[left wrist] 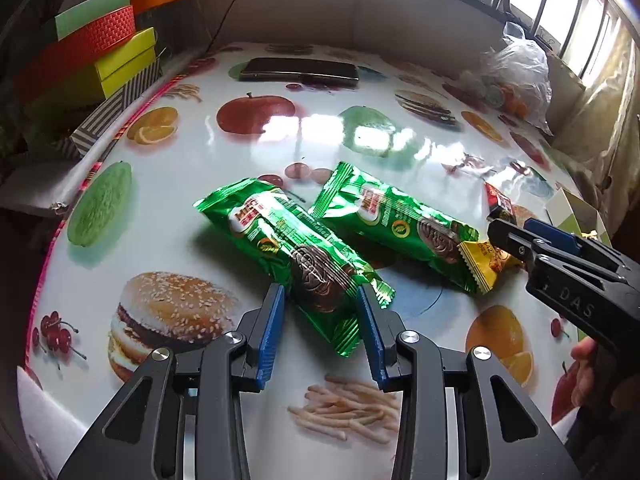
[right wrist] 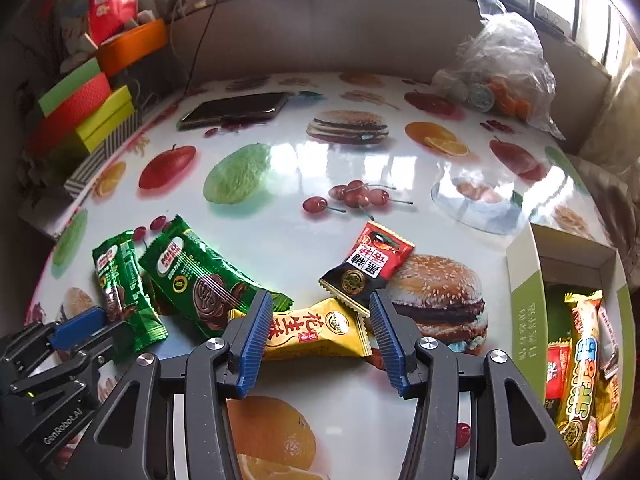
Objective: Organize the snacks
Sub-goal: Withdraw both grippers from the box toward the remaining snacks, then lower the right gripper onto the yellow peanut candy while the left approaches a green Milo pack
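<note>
Two green biscuit packets lie on the fruit-print table. My left gripper (left wrist: 320, 300) is open, its fingers on either side of the near end of the nearer packet (left wrist: 288, 256); the second packet (left wrist: 400, 224) lies just right of it. My right gripper (right wrist: 316, 308) is open around a yellow snack bar (right wrist: 316, 332). A red-and-black snack packet (right wrist: 368, 264) lies just beyond it, overlapping its end. The two green packets (right wrist: 200, 280) lie to its left, with the left gripper (right wrist: 80, 328) at the nearer one. A green-sided cardboard box (right wrist: 528, 312) at the right holds several snacks.
A dark phone (left wrist: 300, 69) lies at the far side of the table. A clear plastic bag (right wrist: 500, 76) of items sits far right. Stacked coloured boxes (left wrist: 108, 48) stand off the left edge. The right gripper (left wrist: 560, 264) shows at right in the left wrist view.
</note>
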The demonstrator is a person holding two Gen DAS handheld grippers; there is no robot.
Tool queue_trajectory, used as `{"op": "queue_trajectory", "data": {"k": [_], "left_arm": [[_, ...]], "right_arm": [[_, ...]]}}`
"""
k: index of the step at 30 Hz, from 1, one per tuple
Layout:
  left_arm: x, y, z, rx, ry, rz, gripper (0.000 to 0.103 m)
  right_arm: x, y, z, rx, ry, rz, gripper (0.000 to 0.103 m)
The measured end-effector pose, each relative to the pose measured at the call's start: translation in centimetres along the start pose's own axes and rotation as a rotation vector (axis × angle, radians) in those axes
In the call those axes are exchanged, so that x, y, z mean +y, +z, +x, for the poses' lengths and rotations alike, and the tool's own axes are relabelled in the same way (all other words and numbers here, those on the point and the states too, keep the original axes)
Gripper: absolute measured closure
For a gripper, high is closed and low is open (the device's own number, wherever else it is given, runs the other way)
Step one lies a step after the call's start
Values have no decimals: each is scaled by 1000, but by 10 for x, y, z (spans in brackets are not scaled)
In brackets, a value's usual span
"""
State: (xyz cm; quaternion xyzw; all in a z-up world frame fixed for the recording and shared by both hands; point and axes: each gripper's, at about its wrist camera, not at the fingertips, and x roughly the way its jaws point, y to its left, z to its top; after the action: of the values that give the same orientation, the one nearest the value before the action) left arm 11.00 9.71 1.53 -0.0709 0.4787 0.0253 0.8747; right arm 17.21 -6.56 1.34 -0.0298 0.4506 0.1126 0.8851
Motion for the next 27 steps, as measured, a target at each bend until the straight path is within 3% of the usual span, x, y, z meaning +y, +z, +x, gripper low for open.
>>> {"op": "queue_trajectory", "data": {"k": [17, 22, 27], "left_arm": [[31, -8, -15, -23, 64, -30, 65], [35, 0, -26, -75, 16, -64, 65], [31, 13, -19, -66, -1, -63, 65]], "right_arm": [[-13, -20, -17, 38, -4, -3, 52], [-18, -16, -23, 1, 3, 53, 52], [-12, -11, -18, 1, 25, 76, 52]]}}
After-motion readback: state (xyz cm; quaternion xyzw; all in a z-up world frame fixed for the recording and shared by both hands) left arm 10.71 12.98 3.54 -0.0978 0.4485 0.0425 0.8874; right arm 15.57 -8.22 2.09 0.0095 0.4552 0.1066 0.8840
